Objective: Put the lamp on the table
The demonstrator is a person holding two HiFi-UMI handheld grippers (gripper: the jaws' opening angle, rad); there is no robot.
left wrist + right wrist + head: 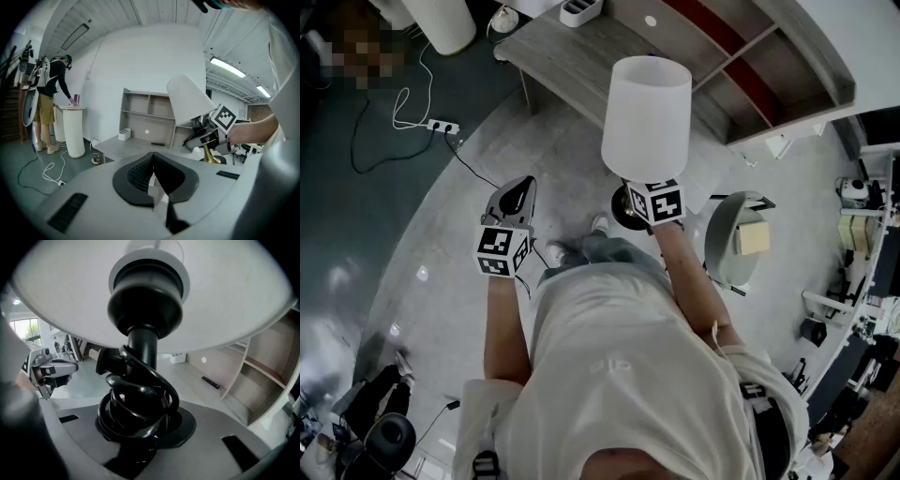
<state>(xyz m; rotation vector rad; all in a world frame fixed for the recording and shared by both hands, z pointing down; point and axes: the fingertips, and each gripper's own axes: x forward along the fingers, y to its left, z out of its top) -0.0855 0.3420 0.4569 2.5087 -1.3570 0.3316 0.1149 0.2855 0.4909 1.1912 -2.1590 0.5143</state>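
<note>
A lamp with a tall white shade (645, 112) hangs upright in the air over the grey floor, its dark round base (624, 208) just below. My right gripper (654, 202) is shut on the lamp's black stem (142, 345), where a coil of black cable (136, 408) is wound; the shade (225, 291) fills the top of the right gripper view. The grey wooden table (572, 66) lies just beyond the lamp. My left gripper (512, 199) is held to the lamp's left, shut (152, 176) on nothing. From the left gripper view the lamp (190, 105) shows tilted at the right.
A shelf unit (750, 70) stands behind the table, and a white tray (579, 9) sits on the table's far edge. A white round pedestal (441, 23), a power strip (442, 126) with cables and a grey seat with a box (741, 239) are on the floor. A person (49, 101) stands at the pedestal.
</note>
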